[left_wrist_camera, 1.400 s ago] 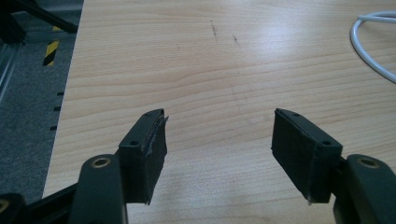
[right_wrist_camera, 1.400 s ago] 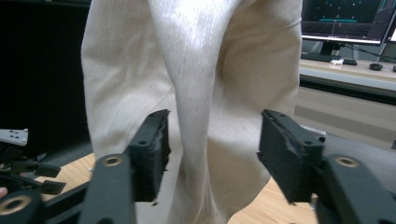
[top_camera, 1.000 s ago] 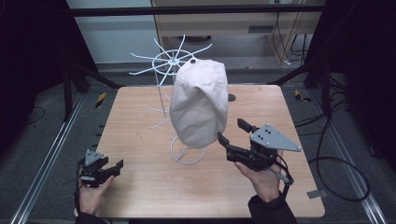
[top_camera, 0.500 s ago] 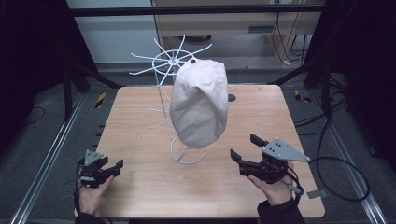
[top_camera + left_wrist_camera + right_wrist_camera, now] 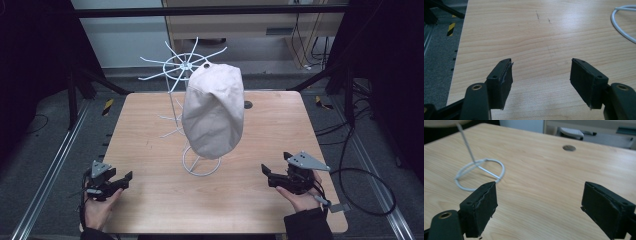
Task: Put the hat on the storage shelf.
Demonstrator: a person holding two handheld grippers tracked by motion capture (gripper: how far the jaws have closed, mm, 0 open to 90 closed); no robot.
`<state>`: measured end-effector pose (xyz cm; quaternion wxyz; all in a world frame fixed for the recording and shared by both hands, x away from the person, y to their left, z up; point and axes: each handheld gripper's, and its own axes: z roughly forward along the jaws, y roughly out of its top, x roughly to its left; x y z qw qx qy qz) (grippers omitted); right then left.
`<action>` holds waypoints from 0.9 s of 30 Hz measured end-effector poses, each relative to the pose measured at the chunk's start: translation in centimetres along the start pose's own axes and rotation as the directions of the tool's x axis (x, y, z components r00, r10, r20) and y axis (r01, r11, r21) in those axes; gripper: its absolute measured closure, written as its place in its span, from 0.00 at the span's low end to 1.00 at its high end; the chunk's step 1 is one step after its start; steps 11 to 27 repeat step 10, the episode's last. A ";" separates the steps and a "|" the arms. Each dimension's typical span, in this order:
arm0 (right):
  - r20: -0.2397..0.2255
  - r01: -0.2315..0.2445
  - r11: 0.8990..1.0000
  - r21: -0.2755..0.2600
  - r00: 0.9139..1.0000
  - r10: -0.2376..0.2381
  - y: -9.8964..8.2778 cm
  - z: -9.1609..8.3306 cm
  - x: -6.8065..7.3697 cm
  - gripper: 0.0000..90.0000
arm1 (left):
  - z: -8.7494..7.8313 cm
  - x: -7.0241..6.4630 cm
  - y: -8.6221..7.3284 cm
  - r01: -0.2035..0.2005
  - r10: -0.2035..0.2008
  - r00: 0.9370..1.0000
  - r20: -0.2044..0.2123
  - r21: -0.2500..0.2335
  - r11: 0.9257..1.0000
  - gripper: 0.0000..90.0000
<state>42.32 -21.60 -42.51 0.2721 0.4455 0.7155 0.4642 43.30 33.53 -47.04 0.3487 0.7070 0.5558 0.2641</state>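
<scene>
High view: my right claw (image 5: 274, 176) has dropped away from the cap (image 5: 214, 111) on the wire stand (image 5: 202, 167), so hanging looks done. Left claw (image 5: 120, 178) rests released.

Right claw view: its jaws, just opening, hold nothing above the tabletop (image 5: 544, 170).

Matt cloth cap (image 5: 214, 112), white wire stand (image 5: 202, 167), smooth wooden table (image 5: 150, 130)

Overhead forward; tool cameras (seemingly) tabletop-close
</scene>
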 end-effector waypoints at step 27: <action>0.087 -0.044 0.994 0.101 0.996 0.035 -3.4 1.8 -2.9 0.13 | 0.2 0.0 -0.1 -0.010 0.010 1.000 0.000 0.006 1.000 0.36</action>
